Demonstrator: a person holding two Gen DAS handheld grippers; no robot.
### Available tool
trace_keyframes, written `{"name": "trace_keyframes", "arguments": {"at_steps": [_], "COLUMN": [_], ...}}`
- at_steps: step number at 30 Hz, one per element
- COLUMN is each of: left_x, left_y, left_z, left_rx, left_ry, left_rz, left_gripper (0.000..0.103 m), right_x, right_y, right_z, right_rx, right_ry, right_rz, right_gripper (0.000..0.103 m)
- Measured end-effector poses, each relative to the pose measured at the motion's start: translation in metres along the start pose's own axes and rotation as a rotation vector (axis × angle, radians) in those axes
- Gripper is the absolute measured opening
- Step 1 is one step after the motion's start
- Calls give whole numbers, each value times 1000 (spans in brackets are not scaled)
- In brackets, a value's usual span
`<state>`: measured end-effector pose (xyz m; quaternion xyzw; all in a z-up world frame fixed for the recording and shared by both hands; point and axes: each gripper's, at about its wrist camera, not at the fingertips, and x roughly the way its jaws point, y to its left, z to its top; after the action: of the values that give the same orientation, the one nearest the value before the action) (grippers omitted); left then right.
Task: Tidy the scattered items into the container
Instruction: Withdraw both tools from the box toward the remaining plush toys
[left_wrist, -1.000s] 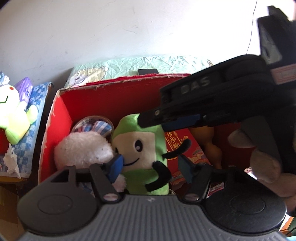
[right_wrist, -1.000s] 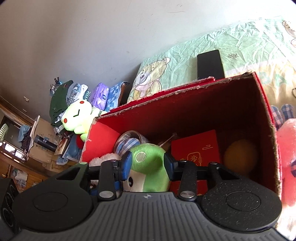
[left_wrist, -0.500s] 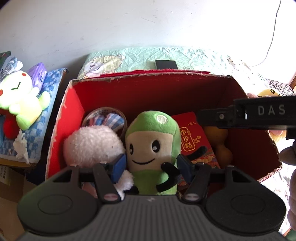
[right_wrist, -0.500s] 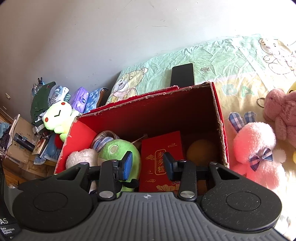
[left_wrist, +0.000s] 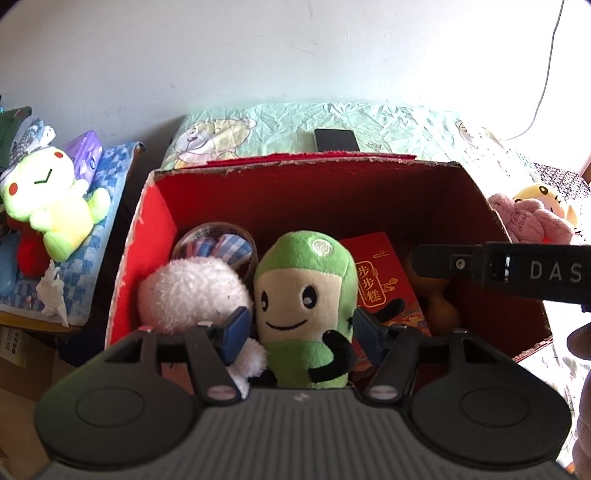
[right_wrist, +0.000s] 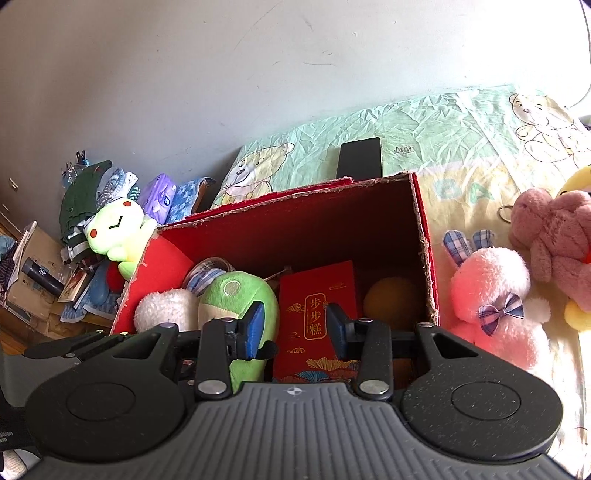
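The left gripper (left_wrist: 299, 328) is hovering over the red box (left_wrist: 159, 221), jaws apart around the green doll (left_wrist: 306, 291) inside; the right gripper's (right_wrist: 295, 328) empty jaws are standing apart above the red packet (right_wrist: 317, 295).

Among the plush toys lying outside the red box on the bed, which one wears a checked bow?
The fluffy pink rabbit, closest to the red box. It has checked ears and a checked bow; the darker pink plush beyond it shows none.
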<state>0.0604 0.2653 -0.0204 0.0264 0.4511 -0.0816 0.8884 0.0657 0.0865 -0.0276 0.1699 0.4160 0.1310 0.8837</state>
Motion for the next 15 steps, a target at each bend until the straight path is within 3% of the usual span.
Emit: {"name": "trace_keyframes", "arguments": {"at_steps": [15], "left_x": [-6], "left_y": [-14], "left_z": [1], "left_rx": [-13], "left_ry": [0], "left_rz": [34], "left_gripper": [67], "right_x": [-16], "right_y": [-10], "right_z": [-8], "right_rx": [6], "right_ry": [-2], "right_rz": [-28], "right_gripper": [41]}}
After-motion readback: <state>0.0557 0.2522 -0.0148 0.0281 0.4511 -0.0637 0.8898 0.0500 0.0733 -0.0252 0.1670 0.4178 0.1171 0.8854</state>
